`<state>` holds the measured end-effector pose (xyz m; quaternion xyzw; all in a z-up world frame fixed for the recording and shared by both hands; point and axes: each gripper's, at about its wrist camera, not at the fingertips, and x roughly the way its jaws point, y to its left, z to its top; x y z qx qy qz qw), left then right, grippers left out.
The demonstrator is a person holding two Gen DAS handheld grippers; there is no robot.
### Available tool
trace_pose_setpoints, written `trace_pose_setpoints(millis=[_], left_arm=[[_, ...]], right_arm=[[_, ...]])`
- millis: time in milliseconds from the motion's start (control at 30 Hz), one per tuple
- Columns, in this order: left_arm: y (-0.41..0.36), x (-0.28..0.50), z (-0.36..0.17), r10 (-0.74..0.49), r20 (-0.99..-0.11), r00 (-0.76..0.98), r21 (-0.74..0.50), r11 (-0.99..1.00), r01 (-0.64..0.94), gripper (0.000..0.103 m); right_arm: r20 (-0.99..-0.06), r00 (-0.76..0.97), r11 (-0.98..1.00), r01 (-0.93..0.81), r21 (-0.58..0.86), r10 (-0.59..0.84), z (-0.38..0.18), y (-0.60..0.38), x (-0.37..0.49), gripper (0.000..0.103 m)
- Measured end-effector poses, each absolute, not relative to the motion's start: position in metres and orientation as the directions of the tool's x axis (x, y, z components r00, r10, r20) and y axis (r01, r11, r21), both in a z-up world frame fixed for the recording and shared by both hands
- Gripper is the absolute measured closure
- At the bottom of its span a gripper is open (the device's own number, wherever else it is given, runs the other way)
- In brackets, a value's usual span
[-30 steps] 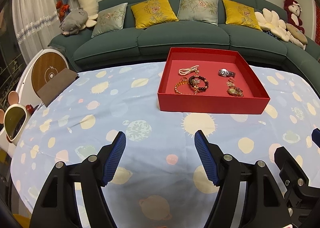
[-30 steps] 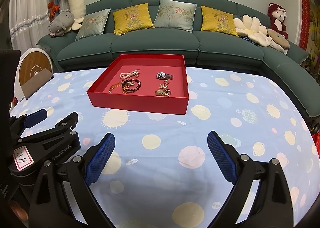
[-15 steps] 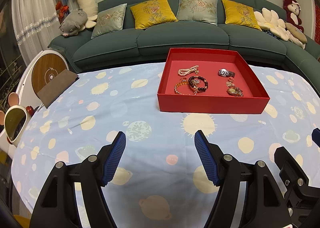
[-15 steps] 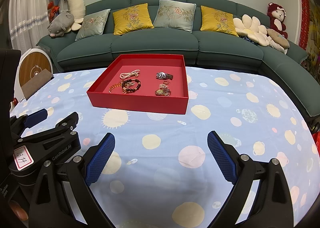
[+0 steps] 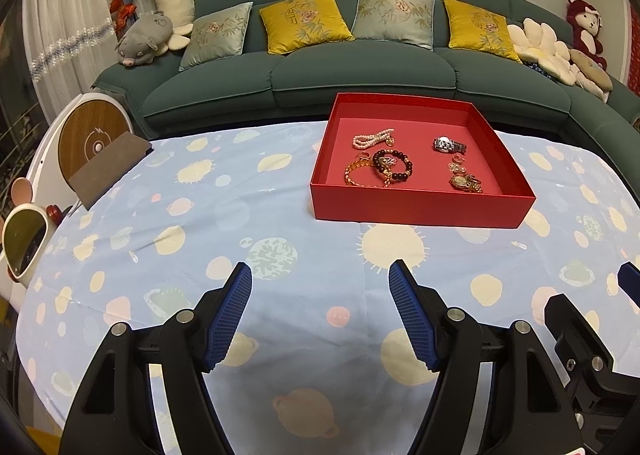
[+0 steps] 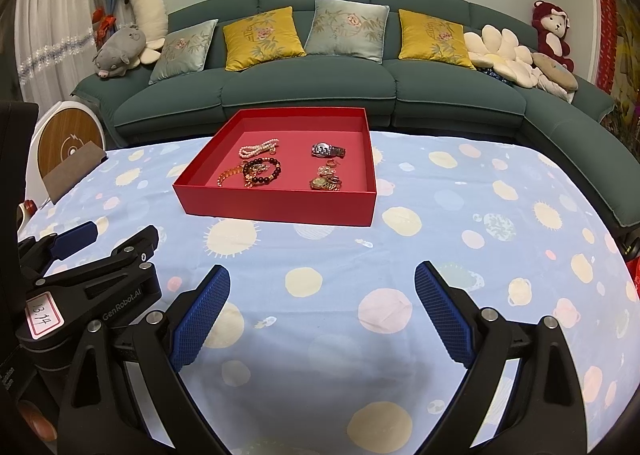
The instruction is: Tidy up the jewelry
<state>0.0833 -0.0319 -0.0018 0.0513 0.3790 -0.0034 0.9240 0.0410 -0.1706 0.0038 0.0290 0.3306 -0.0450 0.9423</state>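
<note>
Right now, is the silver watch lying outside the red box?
No, the silver watch lies inside the red box, near its far right corner, apart from the dark bead bracelet.

Dim, sharp, heavy fisheye distortion.

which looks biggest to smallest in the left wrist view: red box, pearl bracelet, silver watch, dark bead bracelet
1. red box, by far the largest.
2. dark bead bracelet.
3. pearl bracelet, close to the bead bracelet in extent; it lies farther back, so that order is unsure.
4. silver watch, smallest.
</note>
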Motion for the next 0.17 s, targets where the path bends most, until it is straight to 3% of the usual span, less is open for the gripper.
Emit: trace_pose_setpoints(millis=[167], left_arm=[[-0.0315, 0.0847, -0.0034, 0.023, -0.708, 0.706, 0.086, 0.995, 0.054, 0.034]], right_arm=[[-0.625, 0.777, 0.994, 0.112, 0.019, -0.076, 0.0032, -0.1694, 0.0402, 0.011]])
